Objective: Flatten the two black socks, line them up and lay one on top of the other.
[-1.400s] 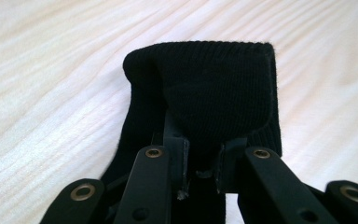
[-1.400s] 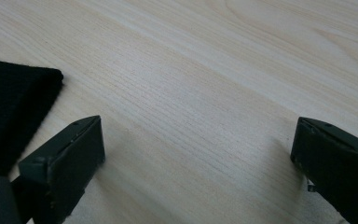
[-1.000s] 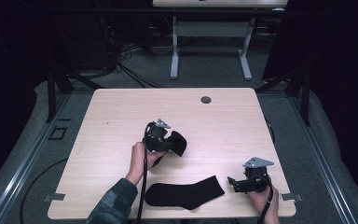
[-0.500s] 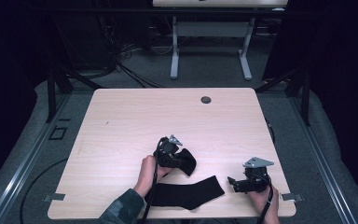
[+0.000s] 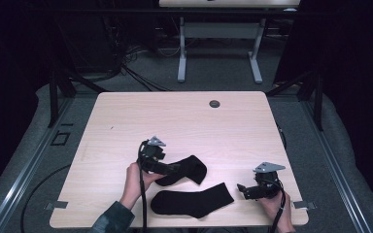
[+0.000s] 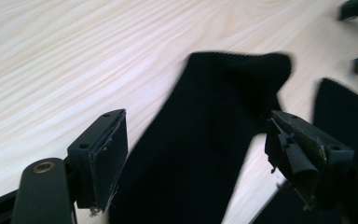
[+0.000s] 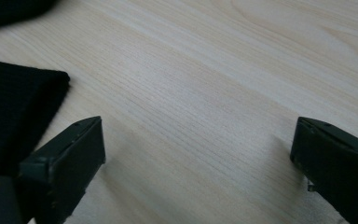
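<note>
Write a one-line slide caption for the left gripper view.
Left gripper, jaws just opened, straddles a black sock lying on the pale wooden table, pads clear of the fabric.

Left gripper fingers just opening, right gripper fingers wide apart

Evenly lit table, dark surroundings; sock edge motion-blurred in left gripper view.

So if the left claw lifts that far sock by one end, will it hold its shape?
Probably not: the far sock lies limp and bent on the table, so it would likely droop. Thin knit fabric looks light; it won't roll.
</note>
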Available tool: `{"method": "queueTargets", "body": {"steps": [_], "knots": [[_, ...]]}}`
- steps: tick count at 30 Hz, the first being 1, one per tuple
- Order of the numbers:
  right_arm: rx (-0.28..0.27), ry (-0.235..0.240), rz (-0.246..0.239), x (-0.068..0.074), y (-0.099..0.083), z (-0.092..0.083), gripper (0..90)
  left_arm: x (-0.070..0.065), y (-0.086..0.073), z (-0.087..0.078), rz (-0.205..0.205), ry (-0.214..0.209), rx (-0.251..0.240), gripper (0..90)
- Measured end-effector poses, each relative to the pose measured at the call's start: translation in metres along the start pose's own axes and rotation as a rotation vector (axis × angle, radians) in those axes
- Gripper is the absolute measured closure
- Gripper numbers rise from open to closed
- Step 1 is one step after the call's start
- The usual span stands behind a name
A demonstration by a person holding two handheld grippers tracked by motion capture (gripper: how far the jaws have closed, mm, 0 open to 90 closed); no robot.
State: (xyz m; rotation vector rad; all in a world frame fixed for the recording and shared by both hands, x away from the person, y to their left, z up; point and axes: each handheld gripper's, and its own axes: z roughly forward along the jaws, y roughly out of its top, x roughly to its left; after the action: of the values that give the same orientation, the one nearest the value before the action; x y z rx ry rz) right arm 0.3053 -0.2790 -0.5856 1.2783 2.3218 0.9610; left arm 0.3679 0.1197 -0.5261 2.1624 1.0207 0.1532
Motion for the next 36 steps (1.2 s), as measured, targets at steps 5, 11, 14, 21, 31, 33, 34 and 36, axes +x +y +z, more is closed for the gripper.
{"method": "queueTargets", "body": {"steps": [5,11,14,21,31,33,34,36], "knots": [[-0.042,0.079,0.014,0.009,0.02,-0.012,16.4,0.016,-0.017,-0.006,-0.031,0.049,0.046,20.8],[0.04,0.201,0.008,0.034,0.061,-0.003,32.8,0.025,-0.027,-0.004,-0.068,0.06,0.062,25.5],[0.083,0.225,-0.008,0.045,0.075,0.01,36.0,0.026,-0.03,0.001,-0.078,0.062,0.082,28.6],[0.153,0.263,-0.021,0.061,0.094,0.044,46.7,0.028,-0.035,0.01,-0.084,0.061,0.127,38.2],[0.153,0.275,-0.031,0.067,0.1,0.063,64.3,0.021,-0.034,0.013,0.011,0.059,0.152,64.0],[0.164,0.273,-0.031,0.068,0.1,0.065,66.2,0.02,-0.034,0.013,0.022,0.073,0.158,68.1],[0.171,0.266,-0.032,0.069,0.1,0.067,66.7,0.02,-0.034,0.013,0.022,0.068,0.157,70.3],[0.185,0.268,-0.035,0.069,0.099,0.07,71.4,0.02,-0.035,0.014,0.021,0.052,0.152,75.5]]}}
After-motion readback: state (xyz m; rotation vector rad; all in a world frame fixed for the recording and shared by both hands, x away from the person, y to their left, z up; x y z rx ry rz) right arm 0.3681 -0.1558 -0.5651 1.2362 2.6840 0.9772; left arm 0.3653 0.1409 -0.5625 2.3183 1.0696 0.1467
